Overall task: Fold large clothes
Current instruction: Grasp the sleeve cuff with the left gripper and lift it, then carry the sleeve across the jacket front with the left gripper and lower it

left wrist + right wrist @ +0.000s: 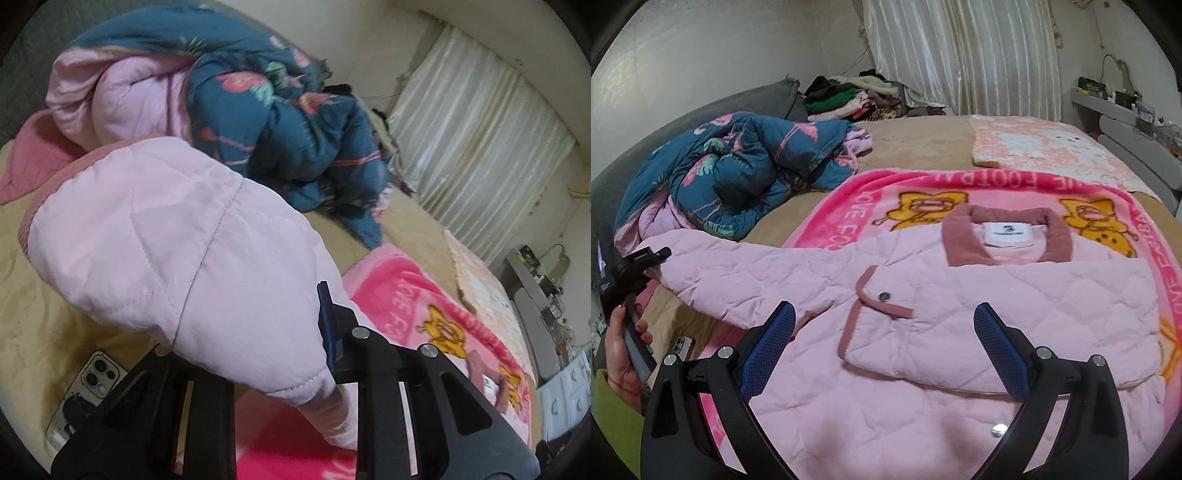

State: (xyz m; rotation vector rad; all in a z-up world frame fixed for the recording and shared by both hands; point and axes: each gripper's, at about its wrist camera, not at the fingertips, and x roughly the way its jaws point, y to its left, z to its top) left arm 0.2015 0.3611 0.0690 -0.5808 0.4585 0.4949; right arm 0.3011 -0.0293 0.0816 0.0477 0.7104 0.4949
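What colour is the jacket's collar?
Dusty rose-pink collar on the pale pink quilted jacket; clearest in the right wrist view.

Sleeve (177,251) is covering the left hand-held gripper (325,332) tips; phone (86,387) is sitting half hidden lower left; shelf clutter (1123,98) is reading too small.

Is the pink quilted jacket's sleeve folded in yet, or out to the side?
Out to the side. The pink quilted jacket lies face-up on the pink blanket, its sleeve lifted outward, the cuff pinched by the left gripper.
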